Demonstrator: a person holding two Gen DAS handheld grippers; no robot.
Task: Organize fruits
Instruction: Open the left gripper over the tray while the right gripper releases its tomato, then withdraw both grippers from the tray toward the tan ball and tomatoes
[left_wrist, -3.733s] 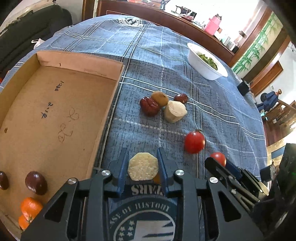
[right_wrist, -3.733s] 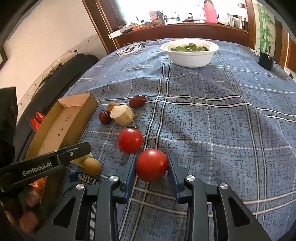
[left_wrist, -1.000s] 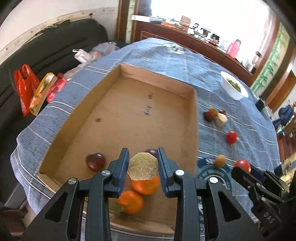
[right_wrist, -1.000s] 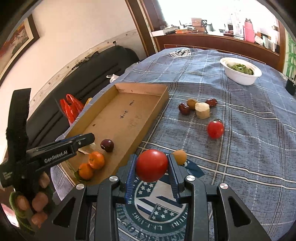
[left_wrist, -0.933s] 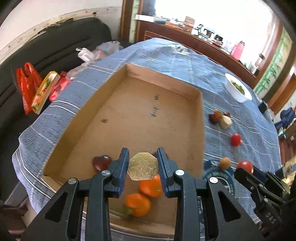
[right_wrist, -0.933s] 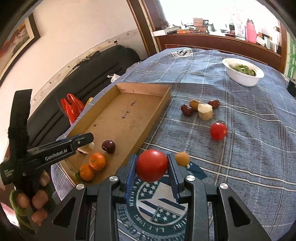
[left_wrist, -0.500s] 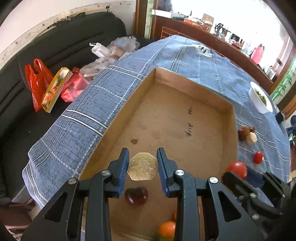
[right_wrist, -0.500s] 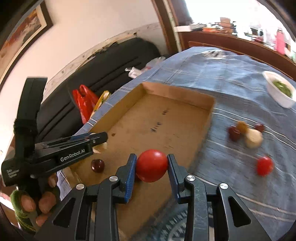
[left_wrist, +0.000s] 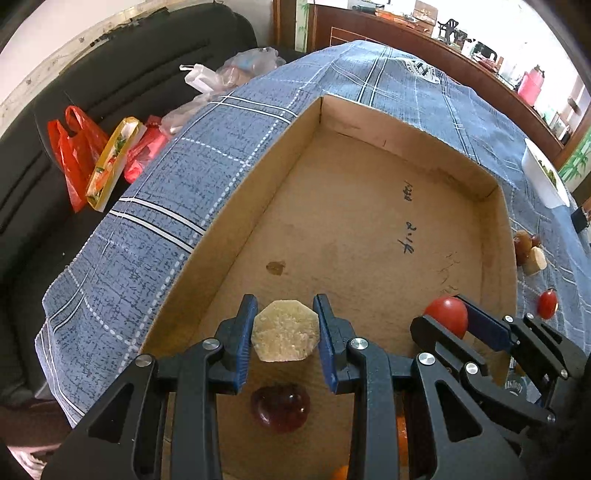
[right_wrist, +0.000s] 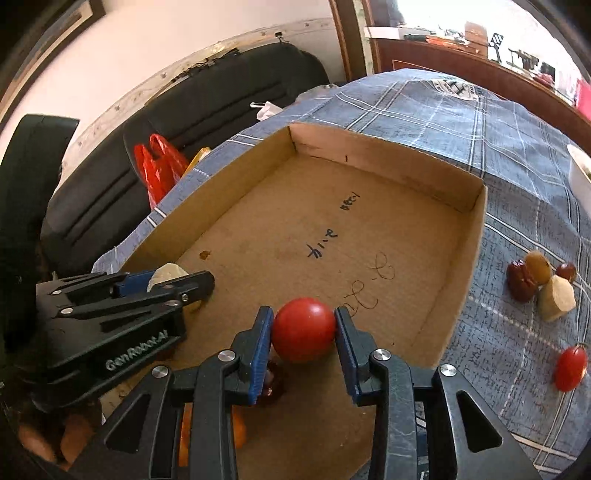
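Both over the box (left_wrist: 369, 229) w/ my left gripper (left_wrist: 286, 334) clamping a pale chunk (left_wrist: 285, 330) & right gripper (right_wrist: 303, 332) a tomato (right_wrist: 303, 329), neither dropped yet; a plum (left_wrist: 280, 408) & oranges sit at box's near edge, approx. five fruits left on the cloth (right_wrist: 517, 332).

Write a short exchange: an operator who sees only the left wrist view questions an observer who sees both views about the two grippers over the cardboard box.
Operator: I see the tomato from the side only. Is it held on both sides?
Observer: Yes. The right gripper has a blue pad pressed on each side of it.
Operator: What carries the left gripper? My view shows only its front end.
Observer: A hand shows beneath its black body, at the lower left of the right wrist view.
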